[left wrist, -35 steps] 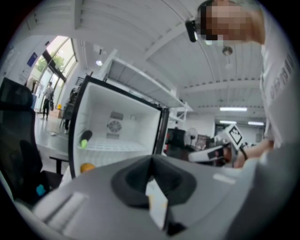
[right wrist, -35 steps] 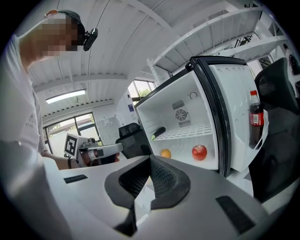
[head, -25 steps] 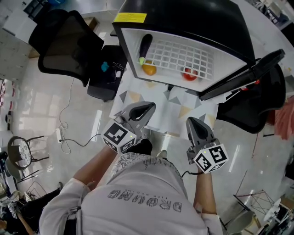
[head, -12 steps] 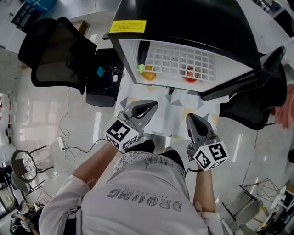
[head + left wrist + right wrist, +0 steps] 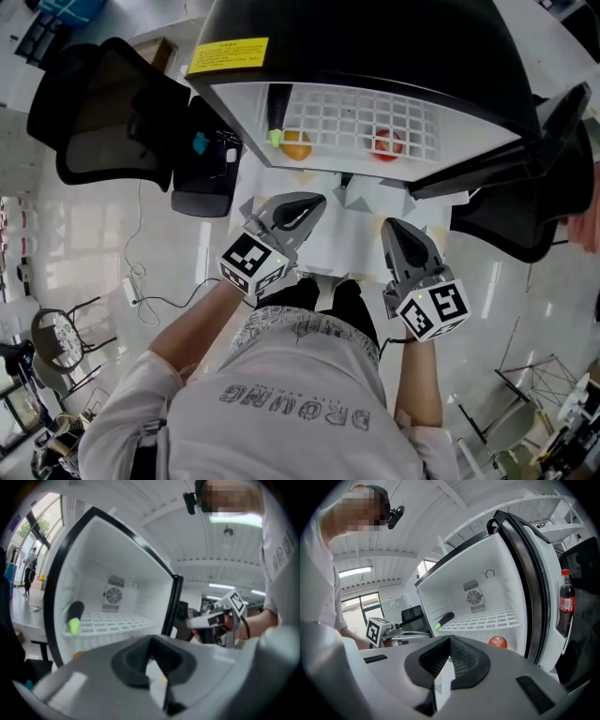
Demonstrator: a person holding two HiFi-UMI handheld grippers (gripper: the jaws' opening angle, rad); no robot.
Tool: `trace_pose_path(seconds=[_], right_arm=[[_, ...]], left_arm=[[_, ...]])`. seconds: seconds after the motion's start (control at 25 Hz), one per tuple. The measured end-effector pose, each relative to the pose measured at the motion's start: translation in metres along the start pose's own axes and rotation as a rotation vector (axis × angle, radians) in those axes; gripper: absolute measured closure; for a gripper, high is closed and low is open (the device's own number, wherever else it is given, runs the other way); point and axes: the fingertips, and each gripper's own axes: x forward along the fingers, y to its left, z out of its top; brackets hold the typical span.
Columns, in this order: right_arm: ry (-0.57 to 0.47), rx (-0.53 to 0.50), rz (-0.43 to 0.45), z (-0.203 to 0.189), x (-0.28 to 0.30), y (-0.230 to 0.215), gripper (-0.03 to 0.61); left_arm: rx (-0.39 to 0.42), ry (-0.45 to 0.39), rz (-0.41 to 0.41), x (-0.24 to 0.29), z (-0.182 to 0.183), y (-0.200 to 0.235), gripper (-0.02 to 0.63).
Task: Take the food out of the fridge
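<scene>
Progress stands at the very start: the fridge (image 5: 375, 37) has its door (image 5: 506, 155) swung wide, but no food has come out and you hold nothing. In the head view, the aubergine (image 5: 277, 105) lies at the left end of the wire shelf (image 5: 375, 120). The orange (image 5: 296, 144) and the red fruit (image 5: 388, 143) sit beneath that shelf, left and right, all inside the compartment. Your left gripper (image 5: 315, 201) and right gripper (image 5: 394, 228) hang side by side in front of the opening, short of it and touching no food. This is the only view that takes in all three items at once. The left gripper view shows its jaws pressed together with nothing between them, and past them the aubergine by the left wall. There the orange is barely a sliver behind the gripper's body and the red fruit is not visible, though your other gripper shows off to the right. The right gripper view shows that pair clenched and empty as well, with the aubergine and the red fruit in plain sight and the orange hidden. It also gives you what neither other view does: a cola bottle (image 5: 566, 603) standing at the door's inner side. In my judgement everything is left to do, and a pair must open before it can take a piece.
</scene>
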Motion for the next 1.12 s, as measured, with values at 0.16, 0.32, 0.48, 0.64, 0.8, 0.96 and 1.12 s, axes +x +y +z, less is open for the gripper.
trace_pose_path(seconds=[0.16,0.32,0.48,0.64,0.8,0.96,1.12], right_arm=[[-0.025,0.009,0.026,0.005,-0.002,-0.013,0.578],[-0.037,0.012,0.068,0.007,-0.004,-0.027,0.578],[-0.041,0.019,0.104,0.008,-0.006,-0.04,0.578],[-0.045,0.024,0.127,0.007,-0.007,-0.054,0.578],[-0.055,0.033,0.138,0.004,-0.009,-0.064,0.578],[-0.059,0.033,0.131,-0.002,-0.012,-0.072,0.578],[-0.064,0.051,0.115,-0.007,-0.016,-0.079,0.578]], left_arm=[[0.025,0.007,0.022,0.024,-0.004,0.0,0.607],[0.05,-0.001,0.05,0.051,-0.006,-0.003,0.607],[0.073,0.007,0.086,0.075,-0.011,-0.003,0.607],[0.096,0.033,0.132,0.098,-0.023,0.0,0.607],[0.131,0.058,0.171,0.118,-0.033,0.003,0.606],[0.165,0.082,0.196,0.134,-0.042,0.01,0.596],[0.197,0.103,0.183,0.152,-0.043,0.016,0.558]])
